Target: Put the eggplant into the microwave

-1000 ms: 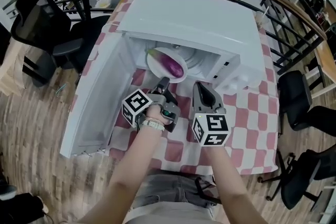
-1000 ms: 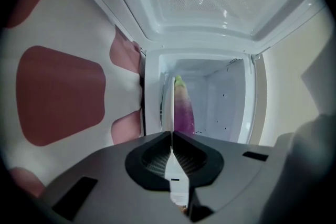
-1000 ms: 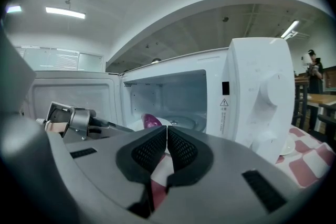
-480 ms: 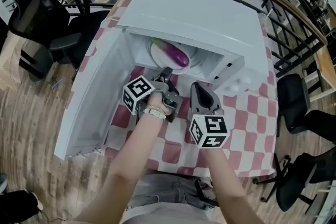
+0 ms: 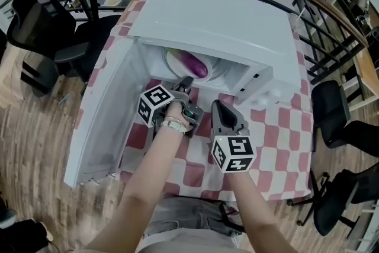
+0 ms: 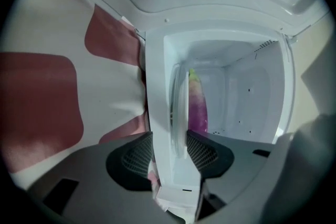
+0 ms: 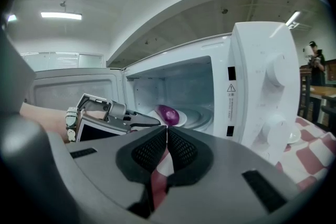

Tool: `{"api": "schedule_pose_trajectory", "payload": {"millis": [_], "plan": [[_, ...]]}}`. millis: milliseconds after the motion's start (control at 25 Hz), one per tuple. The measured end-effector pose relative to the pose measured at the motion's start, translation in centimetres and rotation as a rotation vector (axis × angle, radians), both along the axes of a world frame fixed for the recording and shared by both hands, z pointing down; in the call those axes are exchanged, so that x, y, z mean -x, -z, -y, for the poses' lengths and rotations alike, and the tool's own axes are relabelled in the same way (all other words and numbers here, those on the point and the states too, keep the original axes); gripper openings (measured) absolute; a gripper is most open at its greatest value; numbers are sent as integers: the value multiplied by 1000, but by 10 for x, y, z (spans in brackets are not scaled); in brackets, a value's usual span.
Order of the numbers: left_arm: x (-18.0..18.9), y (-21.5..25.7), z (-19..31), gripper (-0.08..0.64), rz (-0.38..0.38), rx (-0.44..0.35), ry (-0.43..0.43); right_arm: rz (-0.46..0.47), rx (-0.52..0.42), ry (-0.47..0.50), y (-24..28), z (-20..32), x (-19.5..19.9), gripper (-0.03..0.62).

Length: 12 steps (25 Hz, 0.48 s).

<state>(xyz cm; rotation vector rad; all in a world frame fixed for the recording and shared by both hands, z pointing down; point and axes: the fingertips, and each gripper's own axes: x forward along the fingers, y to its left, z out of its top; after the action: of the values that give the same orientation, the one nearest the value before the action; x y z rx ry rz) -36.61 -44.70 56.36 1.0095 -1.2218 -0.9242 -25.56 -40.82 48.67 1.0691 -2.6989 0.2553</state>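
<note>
1. While the microwave stands with its door swung wide, the eggplant lies on a white plate inside the cavity, close to the front opening.
2. The left gripper reaches into the mouth of the cavity. Its jaws have just been opening and now stand apart, with the plate's near rim between them. The pads do not appear to pinch it.
3. The right gripper hovers over the checked tablecloth in front of the control panel, with its jaws together and nothing between them.
4. The step in hand looks like the release, with the plate set down and the eggplant in place.
5. The next move probably calls for drawing the left gripper straight back, level with the rim, so that neither pad drags the plate outward. Closing the door could follow, though the task does not ask for it.
</note>
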Motion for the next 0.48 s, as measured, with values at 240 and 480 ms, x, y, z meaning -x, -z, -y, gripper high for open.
{"api": "schedule_pose_trajectory", "payload": {"millis": [240, 480], "plan": [[-4, -7, 14, 238, -16, 15, -46, 2, 15, -17, -2, 1, -1, 29], [-4, -8, 23, 253, -23, 42, -66, 1, 27, -53, 2, 4, -9, 29]]}}
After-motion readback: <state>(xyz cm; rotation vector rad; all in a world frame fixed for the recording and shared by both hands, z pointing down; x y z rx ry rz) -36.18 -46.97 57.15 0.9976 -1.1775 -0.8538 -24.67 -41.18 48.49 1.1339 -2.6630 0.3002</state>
